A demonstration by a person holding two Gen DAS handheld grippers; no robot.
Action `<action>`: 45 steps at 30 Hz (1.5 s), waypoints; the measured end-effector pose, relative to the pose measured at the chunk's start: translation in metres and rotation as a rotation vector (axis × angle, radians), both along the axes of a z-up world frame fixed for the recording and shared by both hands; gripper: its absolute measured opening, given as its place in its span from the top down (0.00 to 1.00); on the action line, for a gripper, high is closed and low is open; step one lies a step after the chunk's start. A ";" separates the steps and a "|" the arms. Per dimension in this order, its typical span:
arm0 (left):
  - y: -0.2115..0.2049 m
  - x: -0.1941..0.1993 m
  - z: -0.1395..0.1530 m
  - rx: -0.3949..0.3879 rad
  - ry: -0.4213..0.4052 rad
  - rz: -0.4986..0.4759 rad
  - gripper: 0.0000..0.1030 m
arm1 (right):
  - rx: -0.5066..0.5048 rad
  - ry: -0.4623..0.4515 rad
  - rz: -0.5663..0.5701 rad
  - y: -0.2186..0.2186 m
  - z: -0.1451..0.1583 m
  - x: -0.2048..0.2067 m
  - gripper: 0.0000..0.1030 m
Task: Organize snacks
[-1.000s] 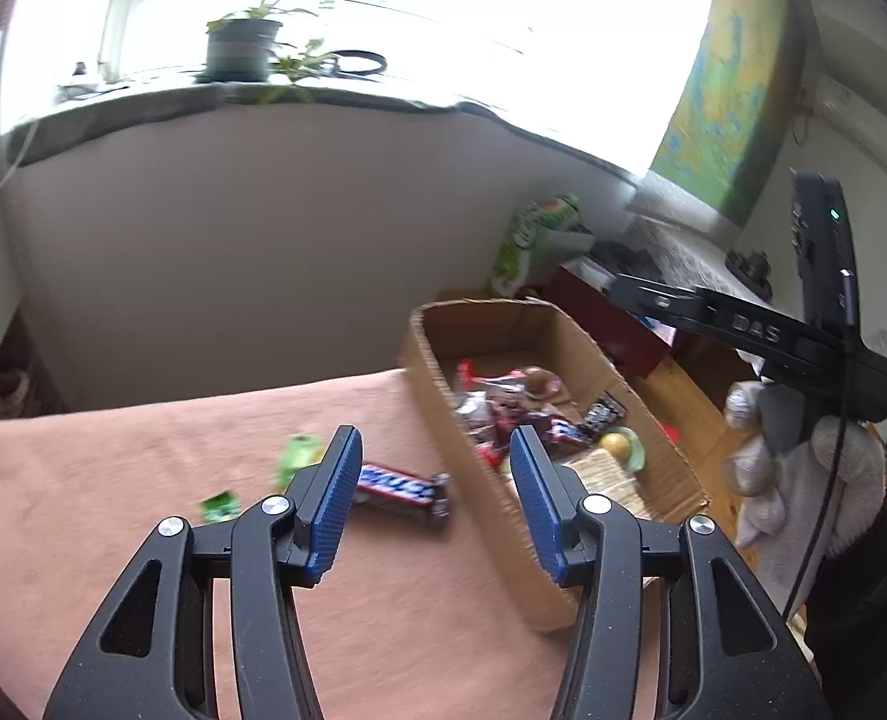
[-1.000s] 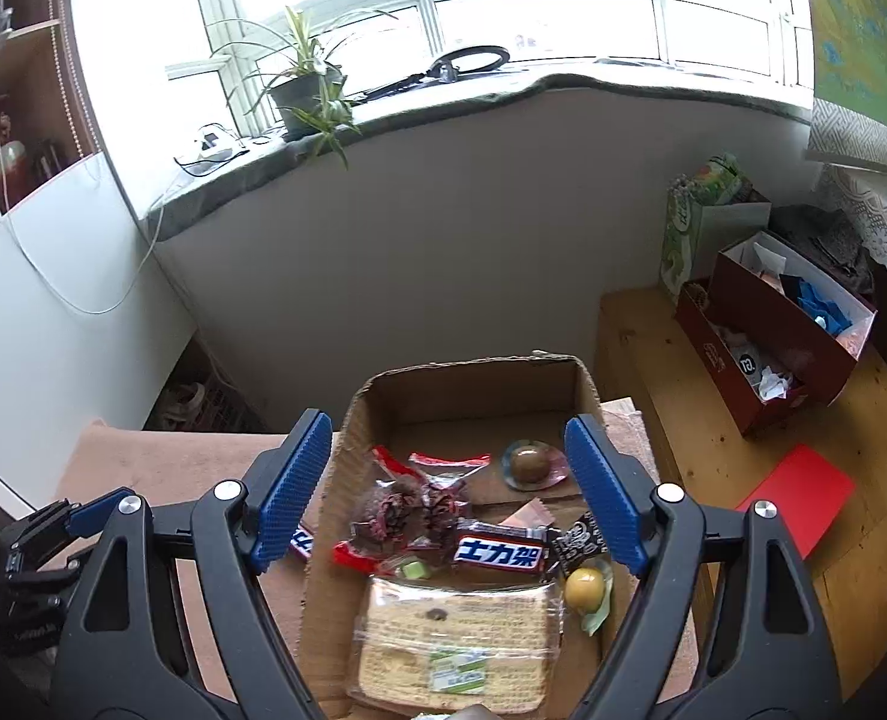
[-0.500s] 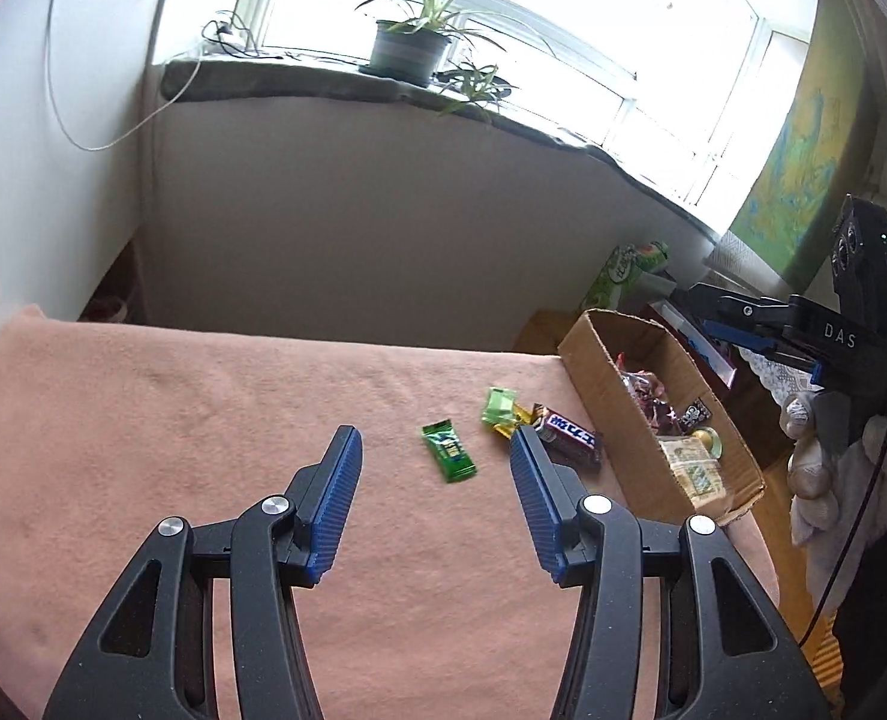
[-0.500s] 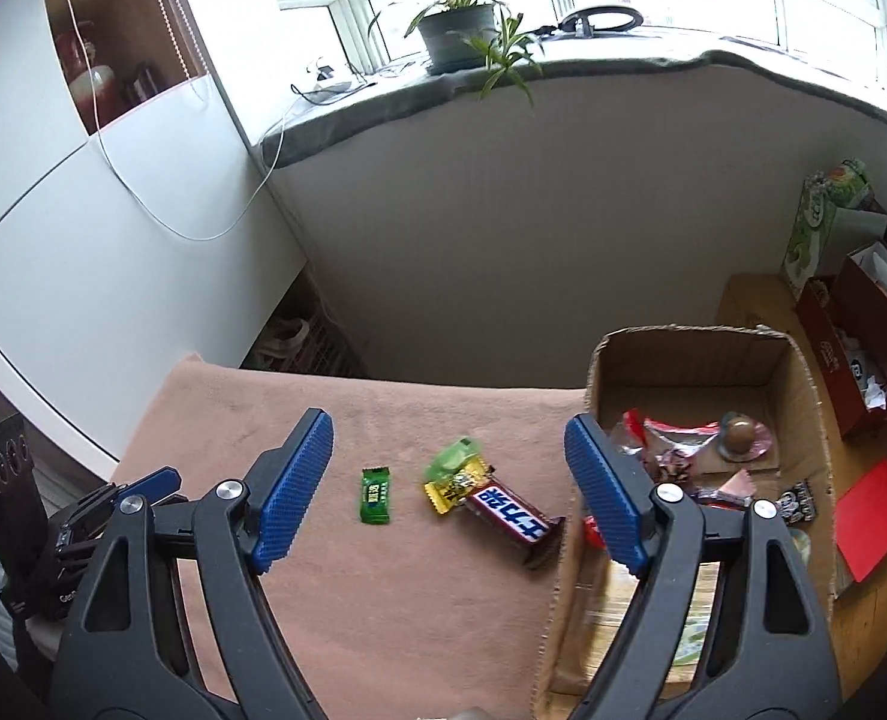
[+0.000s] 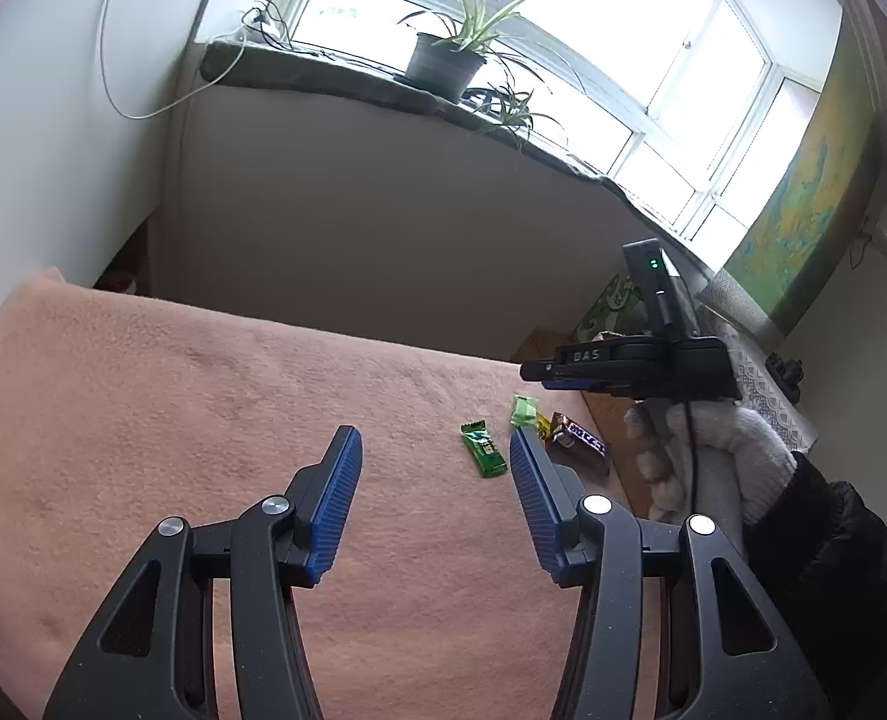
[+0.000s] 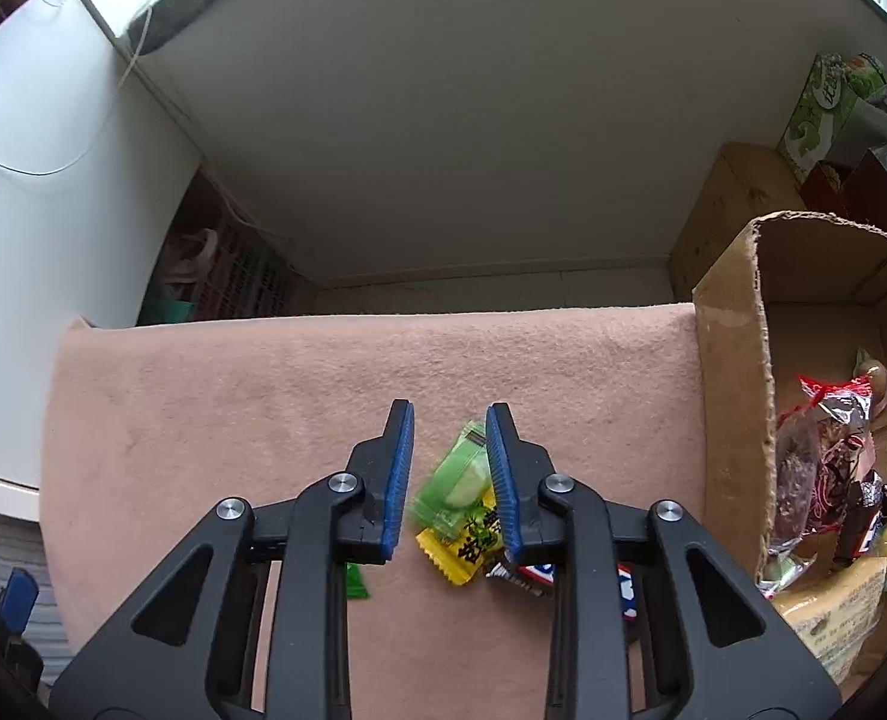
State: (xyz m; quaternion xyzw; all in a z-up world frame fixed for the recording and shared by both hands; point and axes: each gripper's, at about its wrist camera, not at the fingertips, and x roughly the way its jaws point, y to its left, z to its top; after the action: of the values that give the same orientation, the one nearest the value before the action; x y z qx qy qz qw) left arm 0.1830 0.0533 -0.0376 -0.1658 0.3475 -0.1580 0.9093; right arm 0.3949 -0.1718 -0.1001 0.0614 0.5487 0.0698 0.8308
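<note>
Several snacks lie on the pink blanket [image 6: 233,396]: a light green candy packet [image 6: 455,480], a yellow packet [image 6: 470,543], a dark chocolate bar [image 6: 527,576] and a green bar [image 5: 484,450]. My right gripper [image 6: 449,420] is low over the blanket, jaws partly open around the light green packet, not touching it. My left gripper [image 5: 434,450] is open and empty, above the blanket to the left of the snacks. The right gripper [image 5: 617,363] shows in the left wrist view above the snacks. A cardboard box [image 6: 731,372] with several snacks stands at the right.
A white wall rises behind the blanket's far edge. A wooden side table [image 6: 725,204] with a green carton [image 6: 827,114] stands beyond the box. A potted plant [image 5: 443,63] sits on the windowsill. The blanket to the left is bare.
My right gripper has moved down and left from over the box to the snacks on the blanket, and its jaws have narrowed. My left gripper has swung left and back.
</note>
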 end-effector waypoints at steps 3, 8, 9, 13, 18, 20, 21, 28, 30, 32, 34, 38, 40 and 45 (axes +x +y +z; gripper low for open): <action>0.005 0.001 -0.001 -0.007 -0.002 -0.004 0.51 | -0.050 0.030 -0.036 0.002 -0.015 0.008 0.75; 0.010 -0.002 -0.003 -0.017 -0.005 -0.007 0.51 | -0.052 0.063 -0.032 0.005 -0.022 0.003 0.81; 0.011 -0.003 -0.003 -0.018 -0.005 -0.007 0.51 | -0.032 0.071 -0.022 0.005 -0.022 -0.002 0.83; 0.010 -0.003 -0.005 -0.022 -0.002 -0.010 0.51 | -0.013 0.081 0.020 0.013 -0.024 -0.025 0.84; 0.005 -0.005 -0.007 -0.007 0.005 -0.022 0.51 | 0.011 0.064 0.077 0.022 -0.025 -0.067 0.84; 0.001 -0.004 -0.009 0.004 0.012 -0.027 0.51 | 0.032 0.058 0.105 0.024 -0.025 -0.086 0.84; -0.001 -0.003 -0.010 0.009 0.017 -0.029 0.51 | 0.034 0.048 0.122 0.025 -0.026 -0.097 0.84; -0.024 0.020 -0.028 0.059 0.078 -0.082 0.51 | 0.065 -0.007 0.149 0.002 -0.025 -0.142 0.87; -0.035 0.029 -0.031 0.078 0.092 -0.094 0.51 | 0.095 -0.046 0.136 -0.006 -0.022 -0.151 0.85; -0.047 0.040 -0.035 0.101 0.107 -0.112 0.51 | 0.098 -0.084 0.143 -0.009 -0.017 -0.162 0.82; -0.062 0.048 -0.038 0.133 0.114 -0.140 0.51 | 0.094 -0.127 0.197 -0.007 -0.013 -0.174 0.71; -0.093 0.065 -0.048 0.201 0.135 -0.199 0.51 | 0.026 -0.210 0.276 0.006 -0.016 -0.196 0.50; -0.106 0.072 -0.054 0.232 0.151 -0.219 0.51 | -0.005 -0.230 0.320 0.007 -0.017 -0.203 0.50; -0.127 0.081 -0.070 0.315 0.173 -0.255 0.56 | -0.007 -0.233 0.342 0.010 -0.026 -0.203 0.50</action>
State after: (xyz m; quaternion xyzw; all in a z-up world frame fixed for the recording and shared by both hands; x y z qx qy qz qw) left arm 0.2635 -0.0742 -0.1073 0.0109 0.4626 -0.2008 0.8634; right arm 0.1920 -0.1615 -0.1261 -0.0440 0.4517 0.2143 0.8649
